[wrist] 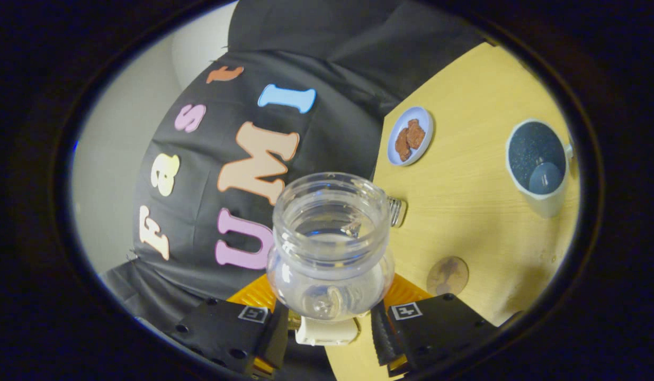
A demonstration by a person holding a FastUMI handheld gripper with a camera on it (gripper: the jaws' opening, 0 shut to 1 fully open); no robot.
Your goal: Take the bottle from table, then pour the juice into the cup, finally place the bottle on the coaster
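Gripper view. Bottle (331, 241): clear, uncapped, held between the two fingers of the tongs (327, 323), which press its body from either side; tongs closed on it. Its long axis runs straight ahead of the tongs, mouth pointing away from them, and the view is rolled, so the bottle appears tipped well off upright. Little or no juice can be made out inside.

Cup (538, 166): white rim, dark inside, standing on the yellow tabletop (475, 211), well apart from the bottle mouth and off to the right-finger side.

Coaster (447, 275): round, brown, flat on the tabletop, just beyond the right finger, nearer than the cup.

Plate (410, 136): small, with brown pieces, beyond the bottle; no part in the task.
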